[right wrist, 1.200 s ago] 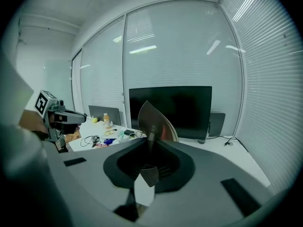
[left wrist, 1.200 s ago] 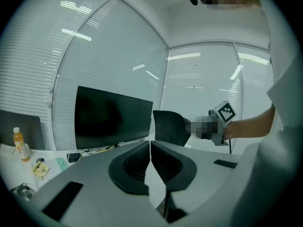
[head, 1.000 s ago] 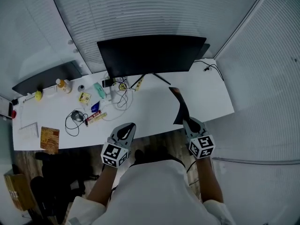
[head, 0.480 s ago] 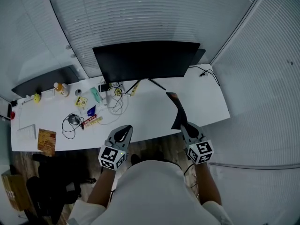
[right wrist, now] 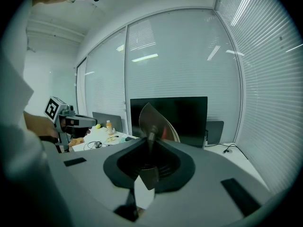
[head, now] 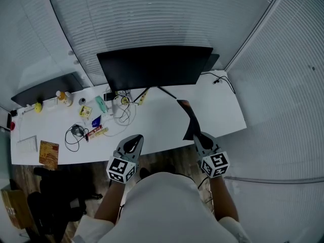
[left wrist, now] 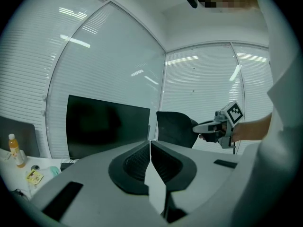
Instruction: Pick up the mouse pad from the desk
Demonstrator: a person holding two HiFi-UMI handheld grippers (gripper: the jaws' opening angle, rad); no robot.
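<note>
Surface (head: 162, 123) below; pad (head: 191, 118) held off it.
Its near edge is clamped in the right gripper (head: 199, 135), seemingly for clearance; left gripper (head: 134, 139) is closed, empty.

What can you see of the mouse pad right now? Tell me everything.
The mouse pad is a thin, dark, flexible sheet with rounded corners. It looks black from above and duller grey-brown on the face seen in the right gripper view. The right gripper is clamped on one edge, and the pad rises from the jaws, bowed into a curve. It is held clear above the white desk, towards the desk's right end, and only the jaws touch it.
</note>
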